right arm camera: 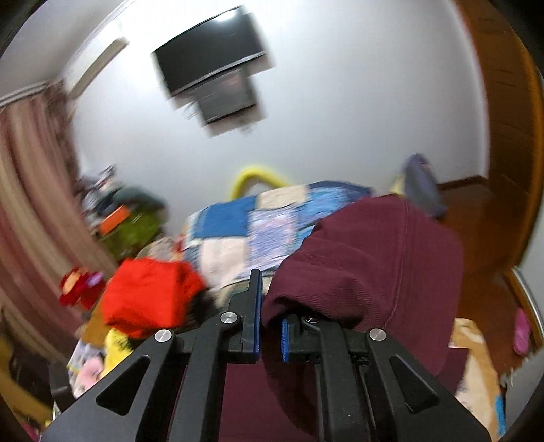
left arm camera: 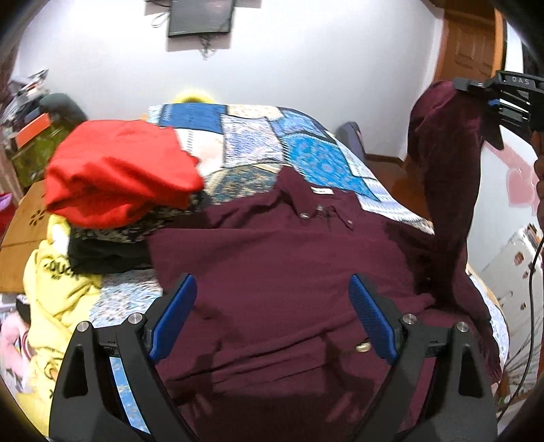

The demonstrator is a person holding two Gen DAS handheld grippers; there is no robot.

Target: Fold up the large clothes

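1. One big bed (left arm camera: 258,136) fills most of the room, covered in a blue patchwork quilt.
2. Spread across the near part of it is the maroon shirt (left arm camera: 272,258), collar end away from the camera, little buttons and a white neck label showing. One sleeve (left arm camera: 448,190) is pulled up off the bed on the right, hanging from above.
3. Left of the shirt there's a pile: a red garment (left arm camera: 115,173) on top of some dark patterned stuff, with a yellow garment (left arm camera: 57,289) spilling off the bed edge below it.
4. The left gripper (left arm camera: 272,316) hovers low over the shirt body, jaws spread wide with nothing between the blue pads, just fabric underneath.
5. The right gripper (right arm camera: 271,326) is up high and clenched on the sleeve end; the right wrist view shows maroon cloth bunched over one pad and draping down. That view is pretty blurry.
6. A dark TV (left arm camera: 200,17) hangs on the white wall behind.
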